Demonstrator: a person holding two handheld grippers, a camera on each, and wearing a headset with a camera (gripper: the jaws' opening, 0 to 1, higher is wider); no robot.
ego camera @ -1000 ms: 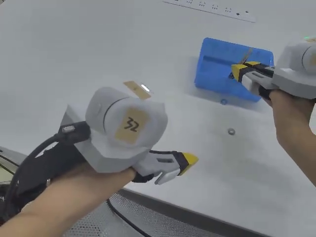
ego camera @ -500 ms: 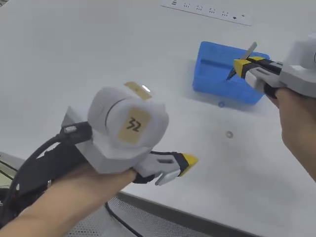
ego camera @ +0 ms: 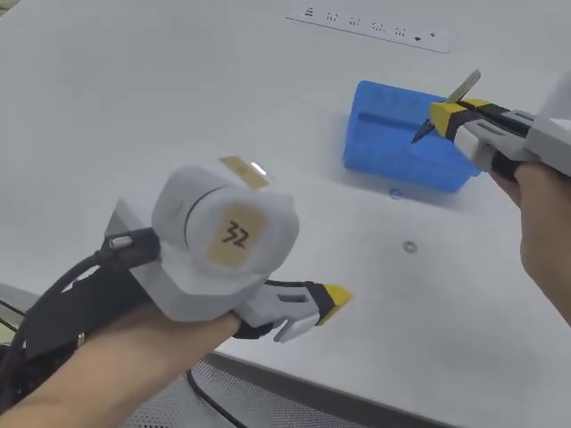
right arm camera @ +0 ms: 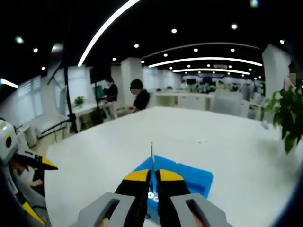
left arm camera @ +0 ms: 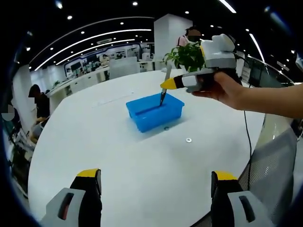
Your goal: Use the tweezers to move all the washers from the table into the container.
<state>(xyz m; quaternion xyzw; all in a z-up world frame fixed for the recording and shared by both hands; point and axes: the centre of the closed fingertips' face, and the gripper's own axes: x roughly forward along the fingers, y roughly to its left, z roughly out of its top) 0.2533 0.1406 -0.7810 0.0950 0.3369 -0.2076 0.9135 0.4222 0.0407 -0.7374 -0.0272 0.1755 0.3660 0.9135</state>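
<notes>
Tweezers sat clamped between the right tongs, whose jaws were pressed together on them, in a hand toward the right edge of the white tabletop. Their dark tip pointed down at the open blue container; whether it touched the inside could not be told. The container stood toward the far edge of the tabletop, in front of a white power strip lying along that edge.

From the right gripper view, the tweezers rose straight out between the closed yellow tips of the right tongs, with the container just beyond them.

Two washers lay on the tabletop outside the container. The first washer lay just beside its near wall, and the second washer lay further toward the near edge, apart from the first.

The left tongs hung above the near edge, gripping nothing. In the left gripper view the jaws of the left tongs stood wide apart, and beyond them lay the second washer, the first washer, the container and the tweezers. A tan label lay on the tabletop beyond the left hand.
</notes>
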